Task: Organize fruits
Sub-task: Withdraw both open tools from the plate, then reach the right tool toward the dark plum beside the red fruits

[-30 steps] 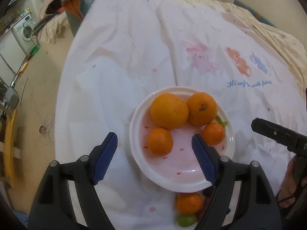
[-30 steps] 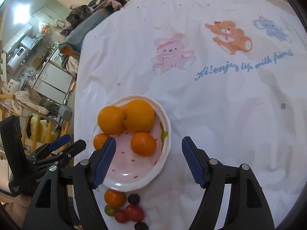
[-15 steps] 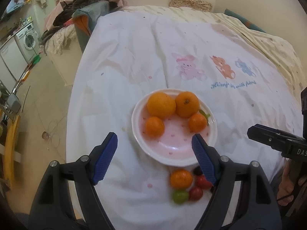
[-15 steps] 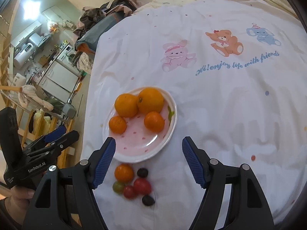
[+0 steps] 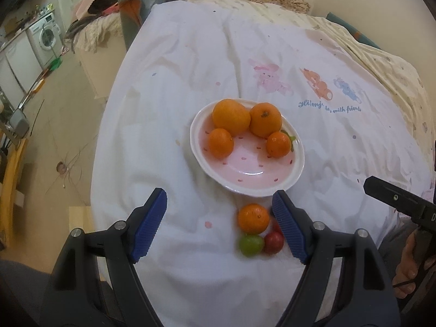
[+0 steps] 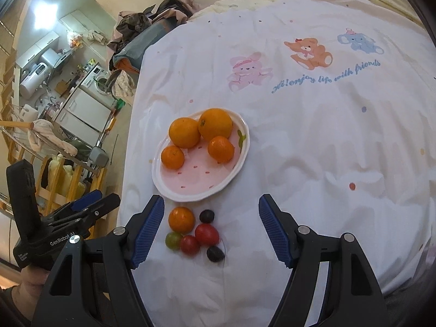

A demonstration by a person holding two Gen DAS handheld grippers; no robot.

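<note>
So we've got both tongs hanging above the bed, and neither has hold of anything. The left tongs (image 5: 219,224) stand wide apart with only white sheet (image 5: 190,141) between the blue pads. The right tongs (image 6: 211,230) are spread just as wide, also gripping nothing.

The fruit's in two groups. Four oranges sit on the pink plate (image 6: 190,188) with the white rim: two big ones at the far side touching each other, two smaller ones nearer us. The plate lies beyond the fingertips in both views, well clear of the pads.

The loose bunch is right on the sheet just in front of the plate. There's a small orange (image 6: 181,219), a green grape (image 6: 173,240), two red tomatoes (image 6: 206,234) and two dark grapes (image 6: 215,253), all huddled close. In the right wrist view that bunch lies between our right tongs' pads, nearer the left pad. In the left wrist view it sits beside the left tongs' right-hand pad (image 5: 288,227), which hides part of it.
</note>
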